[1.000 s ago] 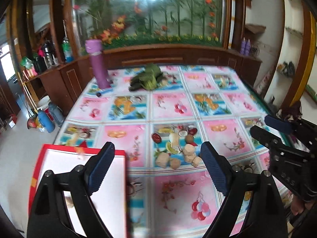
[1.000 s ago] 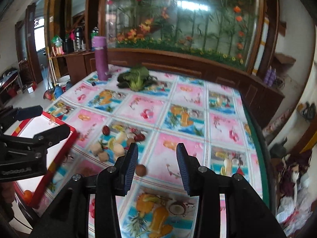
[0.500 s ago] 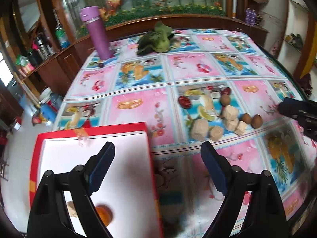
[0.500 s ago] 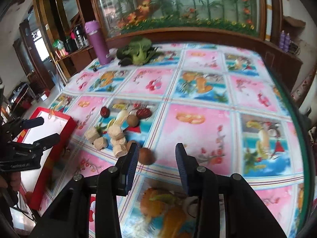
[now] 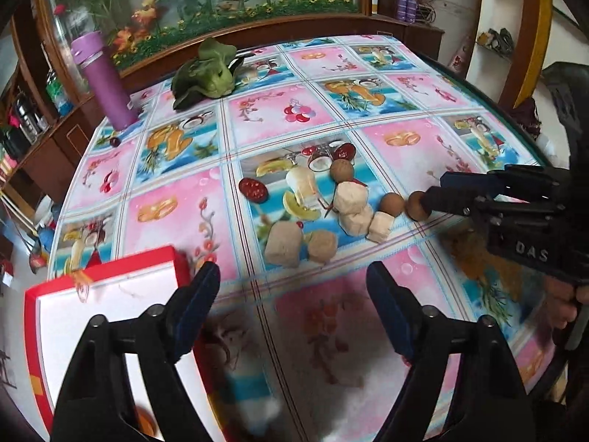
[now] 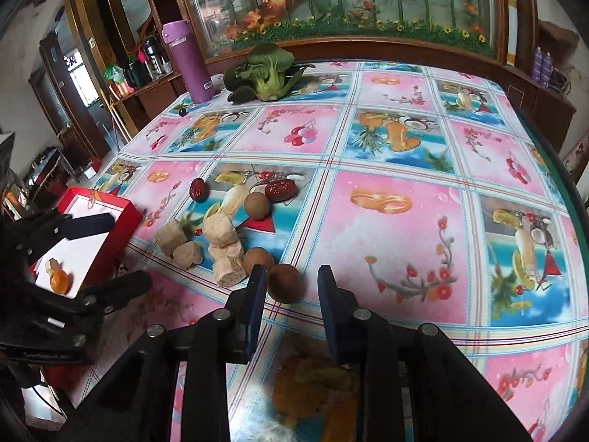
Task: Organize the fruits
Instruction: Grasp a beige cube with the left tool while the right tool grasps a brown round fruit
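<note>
Brown round fruit (image 6: pixel 283 283): on table (image 6: pixel 397 221), partly between the open, unclosed jaws of right gripper (image 6: pixel 291 287). Left gripper (image 5: pixel 294 304): jaws wide, empty, farther off.

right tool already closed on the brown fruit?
No. In the right wrist view the right tool is open, with the round brown fruit sitting on the table between its fingers.

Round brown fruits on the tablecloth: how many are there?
3. One sits between the right gripper's open fingers, one just left of it beside the beige chunks, one farther back near the red dates. None seems hidden.
</note>
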Demonstrator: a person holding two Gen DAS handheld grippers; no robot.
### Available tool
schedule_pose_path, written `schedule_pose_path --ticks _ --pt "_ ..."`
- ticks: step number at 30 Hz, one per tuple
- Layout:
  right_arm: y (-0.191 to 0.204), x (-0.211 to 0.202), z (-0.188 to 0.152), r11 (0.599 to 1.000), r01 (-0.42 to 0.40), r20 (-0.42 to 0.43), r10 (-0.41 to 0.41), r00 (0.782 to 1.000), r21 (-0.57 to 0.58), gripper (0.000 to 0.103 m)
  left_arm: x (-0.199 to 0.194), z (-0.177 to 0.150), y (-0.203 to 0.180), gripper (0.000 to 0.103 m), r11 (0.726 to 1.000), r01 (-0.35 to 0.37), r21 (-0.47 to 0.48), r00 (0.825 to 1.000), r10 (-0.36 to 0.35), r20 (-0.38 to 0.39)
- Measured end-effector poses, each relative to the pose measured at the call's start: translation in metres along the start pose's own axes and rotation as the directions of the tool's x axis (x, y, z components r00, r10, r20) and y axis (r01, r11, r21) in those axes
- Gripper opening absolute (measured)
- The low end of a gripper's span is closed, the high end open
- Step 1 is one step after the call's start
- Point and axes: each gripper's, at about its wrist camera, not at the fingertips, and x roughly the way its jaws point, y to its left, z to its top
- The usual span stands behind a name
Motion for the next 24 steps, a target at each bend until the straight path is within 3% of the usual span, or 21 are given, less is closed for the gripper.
schedule_pose_path --ticks 5,12,24 --pt "-0.003 0.003 0.0 1.0 -0.005 -0.004 0.005 1.0 0.008 0.028 0.027 0.006 0.013 0.069 1.0 -0.006 -0.017 0.998 0.005 -0.069" --pt "-0.005 0.007 0.0 1.0 -0.021 -0.004 0.021 1.0 0.012 0.028 0.042 0.009 0.023 0.067 1.0 -0.024 0.004 0.992 0.024 -0.124" --pt "-0.002 0.015 -0.002 0.999 -0.043 -0.034 0.043 0.999 -0.003 0.028 0.057 0.021 0.021 0.055 0.999 0.042 0.009 0.991 -0.04 -0.13"
